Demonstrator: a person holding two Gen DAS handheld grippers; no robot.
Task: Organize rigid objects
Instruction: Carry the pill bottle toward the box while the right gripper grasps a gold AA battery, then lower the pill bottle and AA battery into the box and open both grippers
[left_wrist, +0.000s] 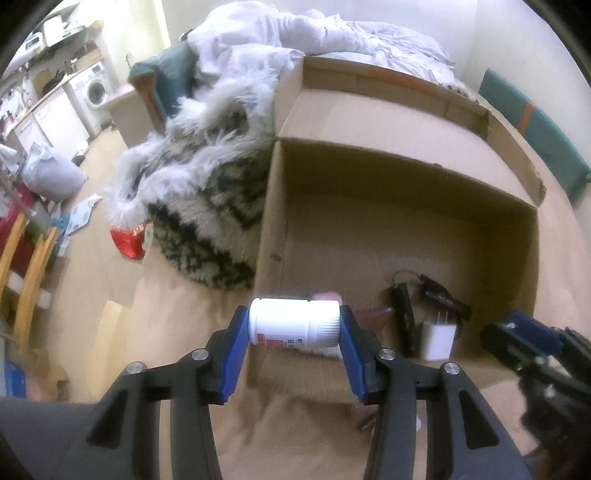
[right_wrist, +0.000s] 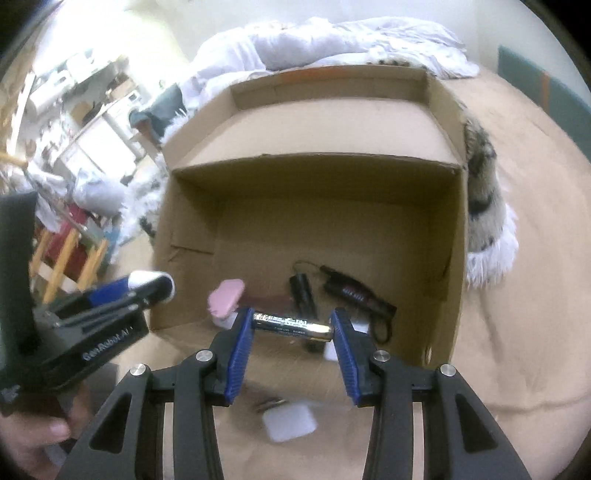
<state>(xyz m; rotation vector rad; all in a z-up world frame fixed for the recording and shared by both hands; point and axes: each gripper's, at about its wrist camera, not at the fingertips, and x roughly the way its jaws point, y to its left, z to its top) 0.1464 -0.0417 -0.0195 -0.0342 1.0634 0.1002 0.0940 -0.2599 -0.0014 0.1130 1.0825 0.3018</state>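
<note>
My left gripper (left_wrist: 294, 326) is shut on a white pill bottle (left_wrist: 294, 326) lying crosswise between the blue pads, just over the near edge of an open cardboard box (left_wrist: 491, 184). My right gripper (right_wrist: 291, 326) is shut on a black and gold battery (right_wrist: 291, 325), held end to end above the same cardboard box (right_wrist: 456, 258). Inside the box lie a pink object (right_wrist: 225, 295), black items with a cord (right_wrist: 358, 293) and a white charger (left_wrist: 437, 339). The left gripper (right_wrist: 147, 288) with the bottle shows at the left of the right wrist view; the right gripper (left_wrist: 524, 332) shows at the right edge of the left wrist view.
The box stands on a tan bed surface (right_wrist: 535, 295) beside a furry patterned blanket (left_wrist: 207, 177) and white bedding (left_wrist: 295, 33). A small white square item (right_wrist: 290, 422) lies on the bed before the box. A red packet (left_wrist: 129, 242), a wooden chair (left_wrist: 26, 266) and floor clutter are left.
</note>
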